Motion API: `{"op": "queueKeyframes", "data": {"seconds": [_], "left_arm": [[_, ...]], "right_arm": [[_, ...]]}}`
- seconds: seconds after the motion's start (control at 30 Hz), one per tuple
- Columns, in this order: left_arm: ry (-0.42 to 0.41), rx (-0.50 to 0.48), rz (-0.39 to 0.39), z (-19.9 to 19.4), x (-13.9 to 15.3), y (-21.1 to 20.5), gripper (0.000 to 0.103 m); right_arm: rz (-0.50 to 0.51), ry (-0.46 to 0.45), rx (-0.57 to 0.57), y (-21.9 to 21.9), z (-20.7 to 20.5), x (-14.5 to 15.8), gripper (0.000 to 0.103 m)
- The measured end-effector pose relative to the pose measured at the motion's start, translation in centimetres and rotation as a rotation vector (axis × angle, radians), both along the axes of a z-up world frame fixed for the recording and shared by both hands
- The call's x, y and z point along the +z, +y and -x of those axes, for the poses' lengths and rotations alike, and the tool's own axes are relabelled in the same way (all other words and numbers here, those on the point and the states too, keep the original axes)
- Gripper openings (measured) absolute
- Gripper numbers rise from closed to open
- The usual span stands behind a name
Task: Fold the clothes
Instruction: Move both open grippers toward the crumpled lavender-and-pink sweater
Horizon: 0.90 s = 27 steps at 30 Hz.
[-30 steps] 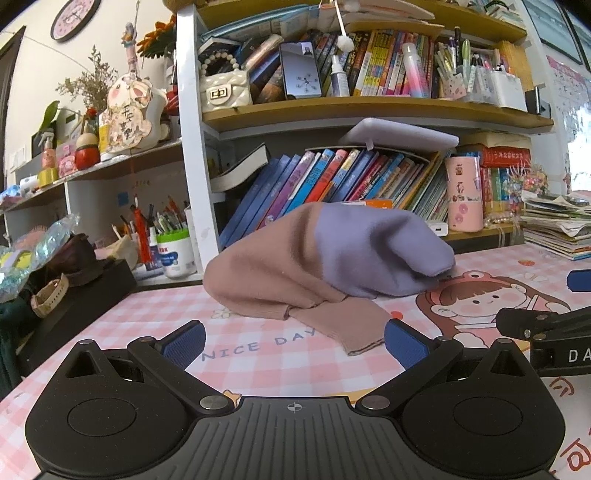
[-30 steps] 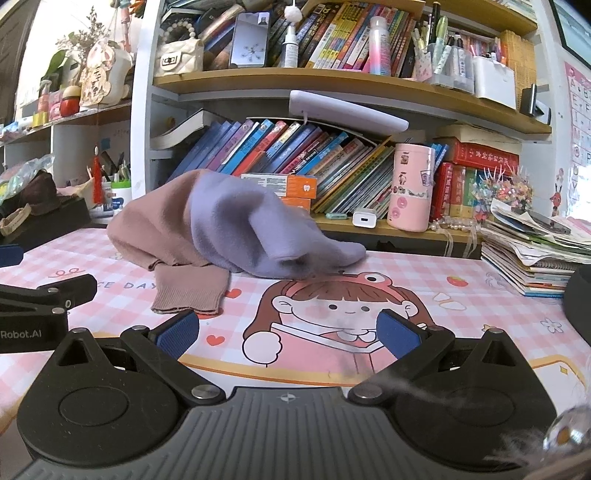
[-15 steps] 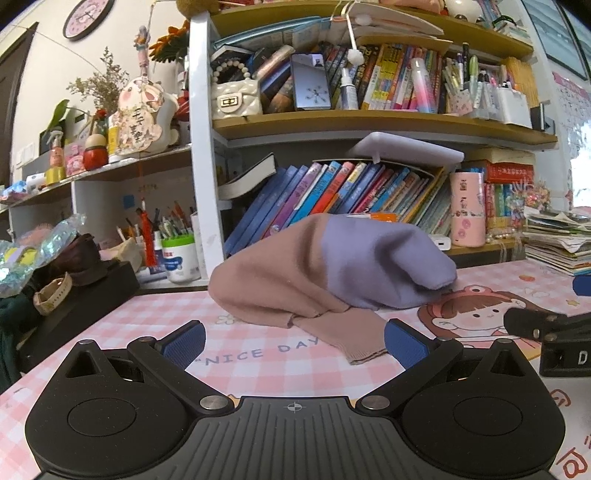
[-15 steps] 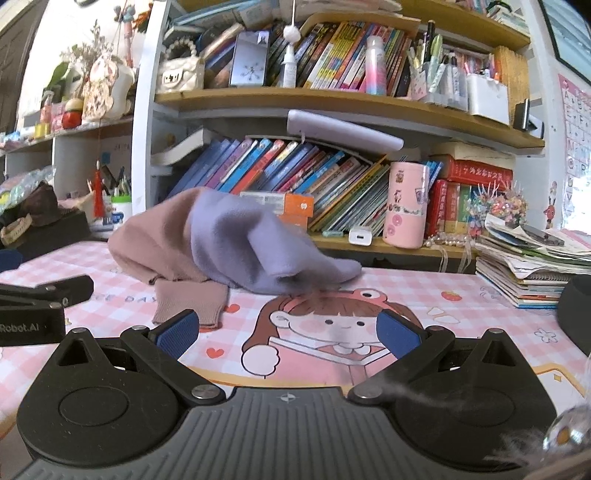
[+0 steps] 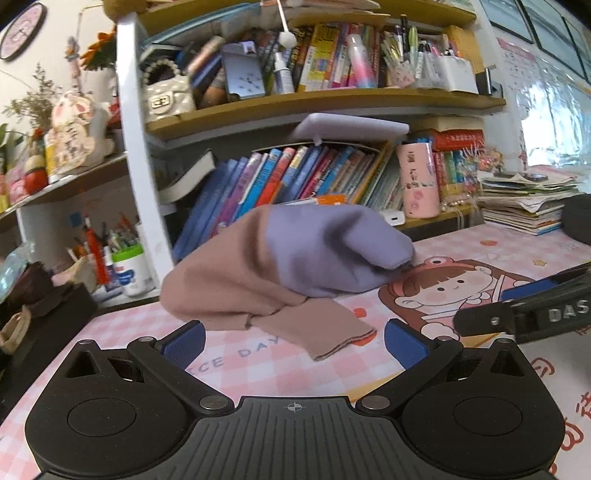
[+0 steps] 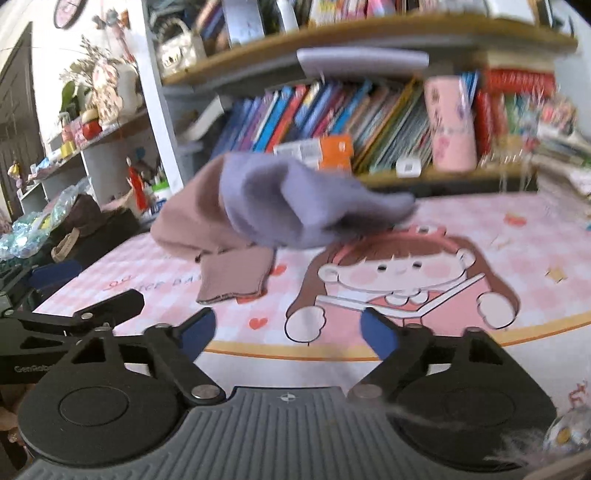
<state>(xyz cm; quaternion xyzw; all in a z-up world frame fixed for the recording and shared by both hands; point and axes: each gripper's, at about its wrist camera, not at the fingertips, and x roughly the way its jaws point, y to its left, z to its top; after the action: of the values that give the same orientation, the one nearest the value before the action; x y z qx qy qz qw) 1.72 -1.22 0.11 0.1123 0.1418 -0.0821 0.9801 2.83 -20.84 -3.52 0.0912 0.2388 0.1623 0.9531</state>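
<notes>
Two low fisheye views, one riding each gripper close above the pink desk mat (image 5: 229, 363), face the bookshelf (image 6: 369, 33); both share the crumpled garment (image 5: 295, 266) at centre frame.

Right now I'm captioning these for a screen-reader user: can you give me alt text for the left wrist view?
A crumpled brown and lavender garment lies heaped on a pink checked desk mat, ahead of the open, empty left gripper. Crowded bookshelves stand behind it, and the right gripper reaches in from the right edge.
</notes>
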Motion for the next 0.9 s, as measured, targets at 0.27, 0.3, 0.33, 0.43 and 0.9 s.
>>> {"op": "queueKeyframes", "data": {"seconds": [0.27, 0.3, 0.33, 0.43, 0.9], "left_arm": [[0.033, 0.010, 0.027, -2.8, 0.0, 0.4, 0.103], [0.035, 0.011, 0.028, -3.0, -0.1, 0.4, 0.103], [0.040, 0.011, 0.028, -3.2, -0.2, 0.3, 0.103], [0.047, 0.003, 0.002, -3.6, -0.6, -0.2, 0.103], [0.055, -0.028, 0.015, -4.8, -1.5, -1.6, 0.103]], "right_arm": [[-0.272, 0.107, -0.011, -3.4, -7.0, 1.1, 0.055], [-0.297, 0.115, -0.017, -3.7, -8.0, 1.3, 0.059], [-0.322, 0.130, -0.026, -3.8, -9.1, 1.3, 0.064], [-0.410, 0.195, -0.080, -4.3, -12.6, 0.8, 0.077], [-0.770, 0.224, -0.082, -4.7, -20.8, -0.5, 0.013]]}}
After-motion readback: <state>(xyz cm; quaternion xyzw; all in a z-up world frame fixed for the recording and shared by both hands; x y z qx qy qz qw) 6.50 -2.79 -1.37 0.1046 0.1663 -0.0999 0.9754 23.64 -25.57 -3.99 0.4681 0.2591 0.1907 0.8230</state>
